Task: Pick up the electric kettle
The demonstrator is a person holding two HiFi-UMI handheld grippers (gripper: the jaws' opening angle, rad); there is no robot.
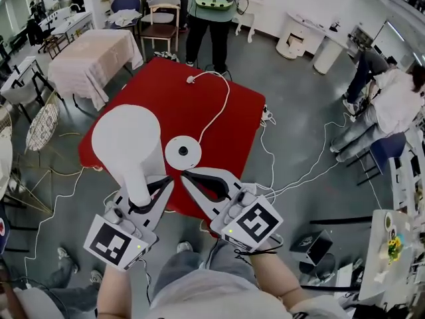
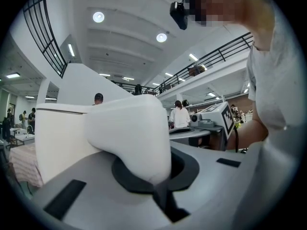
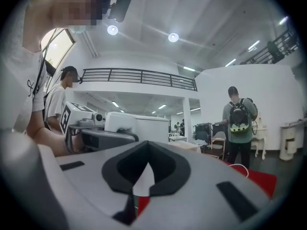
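The white electric kettle (image 1: pixel 126 141) hangs in the air over the near left part of the red table (image 1: pixel 166 88). My left gripper (image 1: pixel 151 193) is shut on its handle (image 2: pixel 129 133), which fills the dark pads in the left gripper view. The kettle's round white base (image 1: pixel 183 153) stays on the table, with its white cord (image 1: pixel 220 105) running to the far edge. My right gripper (image 1: pixel 188 176) is shut and empty, with its tips just short of the base. In the right gripper view the right gripper (image 3: pixel 145 147) holds nothing and the kettle (image 3: pixel 136 126) shows to its left.
A person with a backpack (image 1: pixel 214 5) stands at the table's far edge beside a chair (image 1: pixel 161 18). A cloth-covered table (image 1: pixel 93 58) is at the far left. Seated people (image 1: pixel 392 105) are at the right. Cables (image 1: pixel 299 175) trail over the floor.
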